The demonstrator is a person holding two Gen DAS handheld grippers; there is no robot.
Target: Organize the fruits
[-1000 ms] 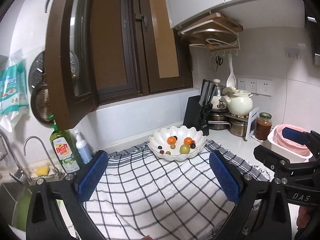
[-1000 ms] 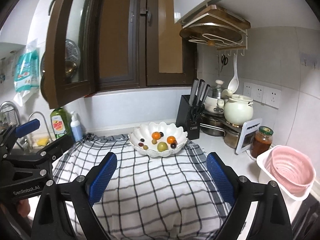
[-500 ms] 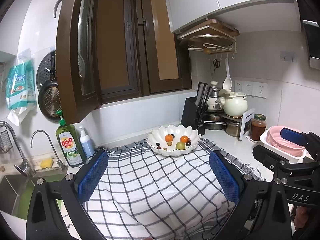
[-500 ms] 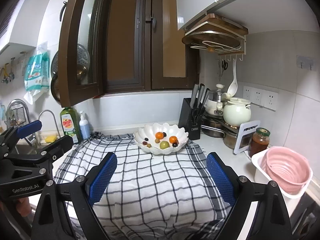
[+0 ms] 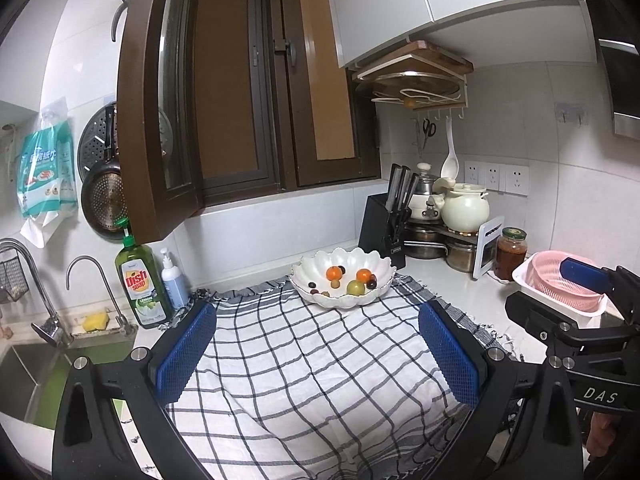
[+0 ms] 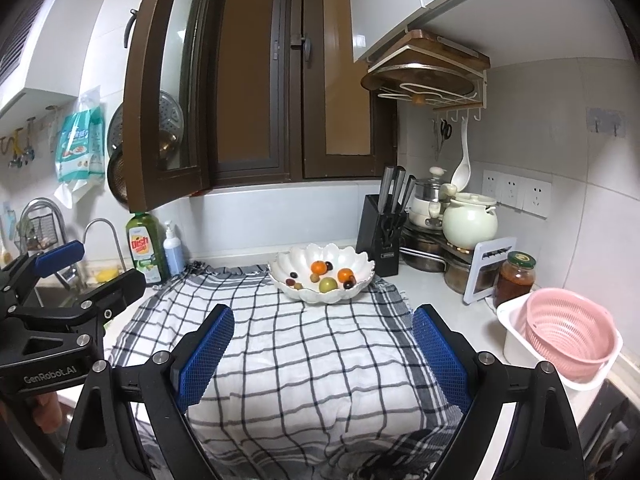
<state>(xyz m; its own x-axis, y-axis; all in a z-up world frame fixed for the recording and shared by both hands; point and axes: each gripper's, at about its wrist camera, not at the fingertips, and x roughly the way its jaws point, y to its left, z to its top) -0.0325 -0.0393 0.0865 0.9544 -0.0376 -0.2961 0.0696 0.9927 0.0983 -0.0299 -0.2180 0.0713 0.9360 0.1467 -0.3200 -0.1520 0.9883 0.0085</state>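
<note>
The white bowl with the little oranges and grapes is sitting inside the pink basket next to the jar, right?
Not quite. The white bowl with the oranges and grapes sits on the checked cloth, not inside the pink basket. The right wrist view shows the basket off to the side by the jar, with nothing visible inside it.

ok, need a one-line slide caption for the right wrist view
Right gripper open above checked cloth, facing white bowl of fruits; pink colander right.

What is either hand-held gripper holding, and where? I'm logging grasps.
Nothing: the left hand-held gripper and right hand-held gripper are both open and empty, above the checked cloth.
</note>
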